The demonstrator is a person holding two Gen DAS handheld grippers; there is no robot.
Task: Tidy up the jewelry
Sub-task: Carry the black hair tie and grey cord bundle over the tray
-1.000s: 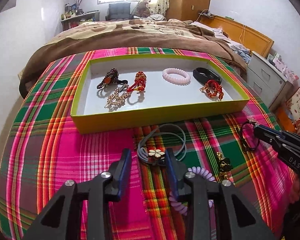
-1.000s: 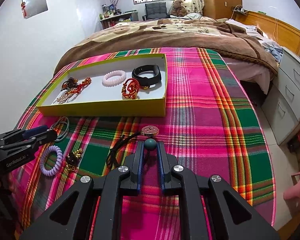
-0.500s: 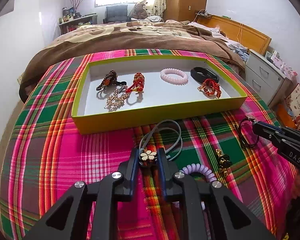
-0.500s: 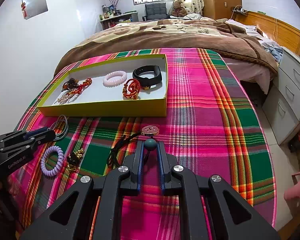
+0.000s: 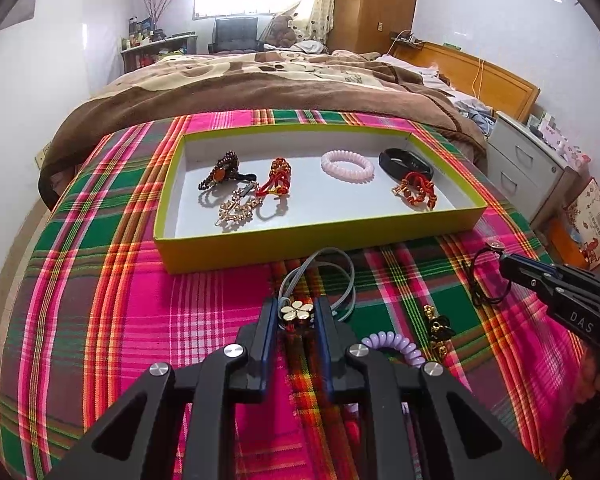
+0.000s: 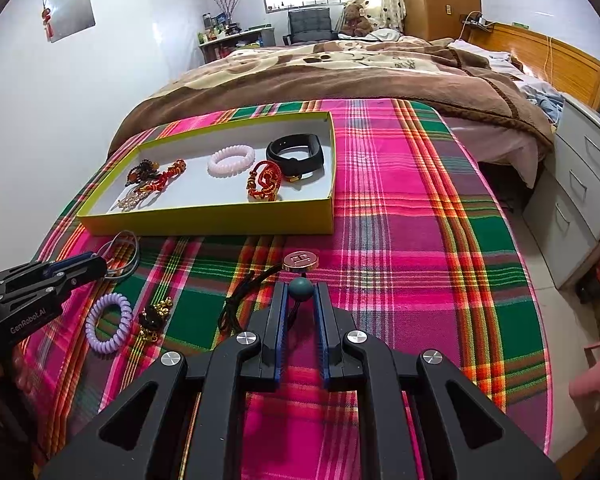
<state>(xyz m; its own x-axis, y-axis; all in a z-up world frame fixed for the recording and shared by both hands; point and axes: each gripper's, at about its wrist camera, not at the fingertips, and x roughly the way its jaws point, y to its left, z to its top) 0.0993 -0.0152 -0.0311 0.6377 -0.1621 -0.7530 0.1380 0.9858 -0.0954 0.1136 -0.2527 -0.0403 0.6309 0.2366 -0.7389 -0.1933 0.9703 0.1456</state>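
My left gripper (image 5: pixel 297 310) is shut on the flower charm (image 5: pixel 297 312) of a grey cord hair tie (image 5: pixel 340 276), in front of the yellow-green tray (image 5: pixel 320 240). My right gripper (image 6: pixel 302 290) is shut on the teal bead (image 6: pixel 302 287) of a black cord hair tie (image 6: pixel 240 300) with a gold button (image 6: pixel 301 260). The tray (image 6: pixel 220 224) holds a pink coil bracelet (image 5: pixel 347 164), a black band (image 5: pixel 406 160), red knotted bracelets (image 5: pixel 416 192) and gold clips (image 5: pixel 236 210).
A purple coil hair tie (image 6: pixel 109 322) and a black-and-gold charm (image 6: pixel 152 318) lie loose on the plaid cloth (image 6: pixel 420 240). A bed with a brown blanket (image 6: pixel 340 76) lies behind; white drawers (image 6: pixel 580 184) stand to the right.
My left gripper has closed on the flower charm and moved forward toward the tray. My right gripper has stayed shut on the teal bead.
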